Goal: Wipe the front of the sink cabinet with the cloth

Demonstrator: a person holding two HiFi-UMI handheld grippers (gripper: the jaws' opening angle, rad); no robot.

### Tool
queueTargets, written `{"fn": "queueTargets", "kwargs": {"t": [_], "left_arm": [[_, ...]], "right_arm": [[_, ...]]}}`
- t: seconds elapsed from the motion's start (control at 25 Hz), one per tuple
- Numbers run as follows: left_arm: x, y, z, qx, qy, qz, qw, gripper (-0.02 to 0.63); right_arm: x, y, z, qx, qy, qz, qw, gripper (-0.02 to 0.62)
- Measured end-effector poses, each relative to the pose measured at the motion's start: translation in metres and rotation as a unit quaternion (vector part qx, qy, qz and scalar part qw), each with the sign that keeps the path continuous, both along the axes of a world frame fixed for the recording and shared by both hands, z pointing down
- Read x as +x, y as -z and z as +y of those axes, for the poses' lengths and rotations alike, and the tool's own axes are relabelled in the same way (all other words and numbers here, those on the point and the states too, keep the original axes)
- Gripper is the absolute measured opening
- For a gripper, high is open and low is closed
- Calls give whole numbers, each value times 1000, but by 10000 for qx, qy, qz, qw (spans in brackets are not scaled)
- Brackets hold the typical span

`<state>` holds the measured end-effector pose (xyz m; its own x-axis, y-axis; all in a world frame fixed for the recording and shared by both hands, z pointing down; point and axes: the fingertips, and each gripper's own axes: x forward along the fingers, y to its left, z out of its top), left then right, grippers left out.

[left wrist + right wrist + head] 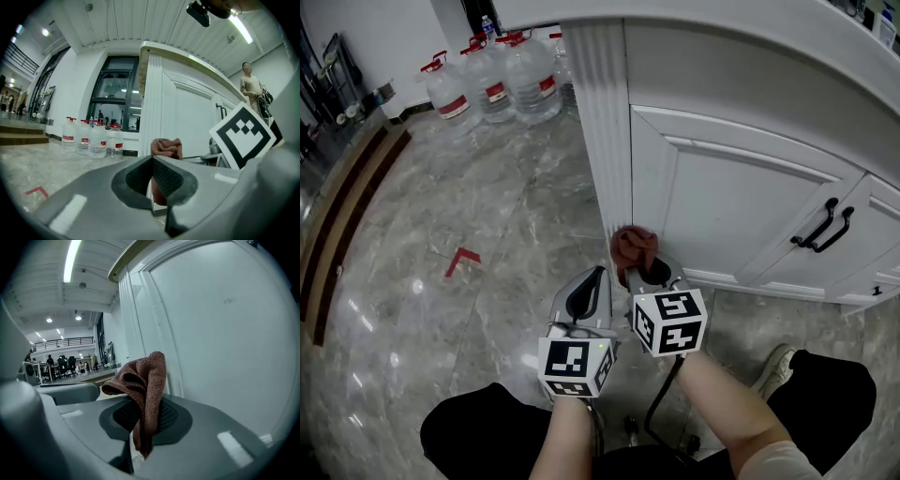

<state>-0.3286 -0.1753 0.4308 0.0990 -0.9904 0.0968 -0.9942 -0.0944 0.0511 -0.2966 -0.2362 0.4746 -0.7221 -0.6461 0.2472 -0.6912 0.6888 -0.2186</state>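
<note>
The right gripper (pixel 649 274) has its jaws pinched tight on the brown cloth (pixel 633 244), bunched up right by the low corner of the sink cabinet (pixel 722 187). The left gripper (pixel 589 292) is closed on nothing. The cloth looks light and floppy, so gripping a thick fold probably beats gripping an edge.

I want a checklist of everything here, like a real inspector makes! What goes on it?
Surface: white cabinet front, doors shut, black handles.
Job's things: brown cloth, bunched, low down by the cabinet's corner post.
Clutter: water bottles standing by the far wall; red corner mark on the floor.
Grippers: right gripper shut on the cloth; left gripper shut, empty, beside it.
Cables: dark cable hanging below the right gripper.
Surroundings: shiny grey marble floor.
</note>
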Motion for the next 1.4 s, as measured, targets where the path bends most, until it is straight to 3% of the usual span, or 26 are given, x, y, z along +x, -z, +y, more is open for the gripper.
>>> {"fn": "queueTargets", "kwargs": {"t": [0.4, 1.08, 1.4], "left_arm": [[21, -5, -7, -64, -241, -11, 9997, 0], [156, -9, -39, -116, -1372, -183, 9903, 0], [179, -10, -39, -171, -1607, -134, 9868, 0]], "right_arm": [[34, -7, -8, 26, -241, 168, 9996, 81], [212, -1, -31, -6, -1447, 349, 9889, 81], [264, 4, -29, -46, -1900, 346, 9812, 83]]}}
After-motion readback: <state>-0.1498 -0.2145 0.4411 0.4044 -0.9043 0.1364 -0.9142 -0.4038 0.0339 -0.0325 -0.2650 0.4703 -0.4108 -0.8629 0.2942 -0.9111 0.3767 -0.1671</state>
